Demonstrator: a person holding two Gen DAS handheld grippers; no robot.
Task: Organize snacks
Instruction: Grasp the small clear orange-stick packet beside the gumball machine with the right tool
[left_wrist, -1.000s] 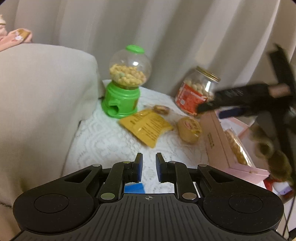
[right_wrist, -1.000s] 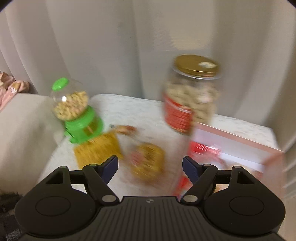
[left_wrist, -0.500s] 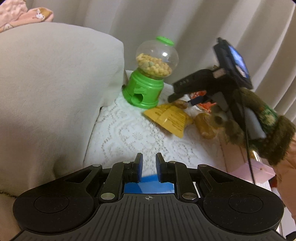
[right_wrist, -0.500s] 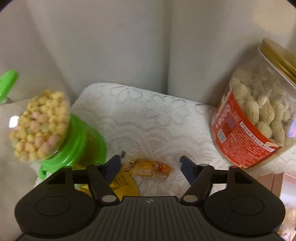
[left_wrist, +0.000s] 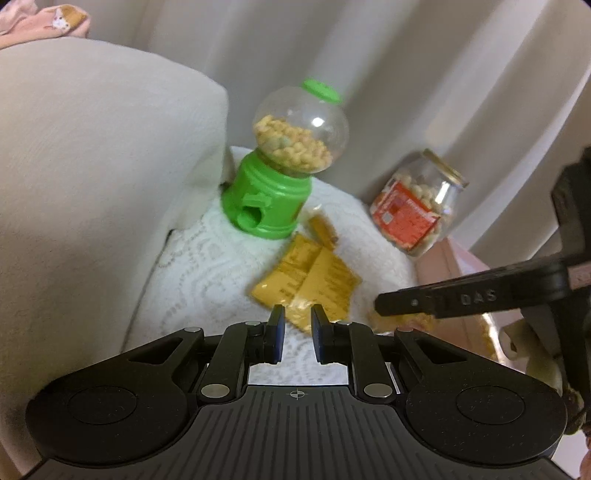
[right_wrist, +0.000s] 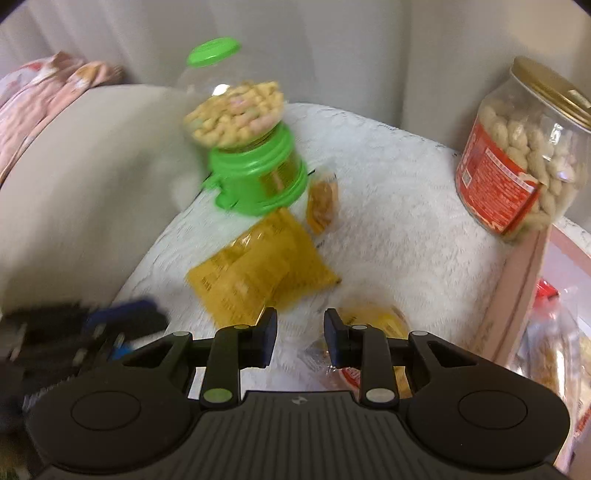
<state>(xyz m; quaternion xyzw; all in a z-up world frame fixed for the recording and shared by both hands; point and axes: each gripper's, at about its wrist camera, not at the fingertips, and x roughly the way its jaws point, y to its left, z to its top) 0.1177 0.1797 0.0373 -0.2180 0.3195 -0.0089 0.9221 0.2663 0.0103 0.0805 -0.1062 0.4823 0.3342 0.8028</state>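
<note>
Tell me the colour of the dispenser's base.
Bright green, like its cap; the dispenser shows sharpest in the left wrist view.

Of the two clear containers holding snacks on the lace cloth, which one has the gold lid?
The jar with the red label, standing at the cloth's right by the pink box; the green-based dispenser has a green cap.

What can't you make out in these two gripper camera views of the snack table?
- Pink box: its contents are cut off by the right edge of the right wrist view.
- Round yellow snack pack: its lower part is hidden behind the right gripper, whose jaws are closing with nothing between them.
- Jar label: too small and blurred in both views to read.
- Left gripper: motion-blurred in the right wrist view.
</note>
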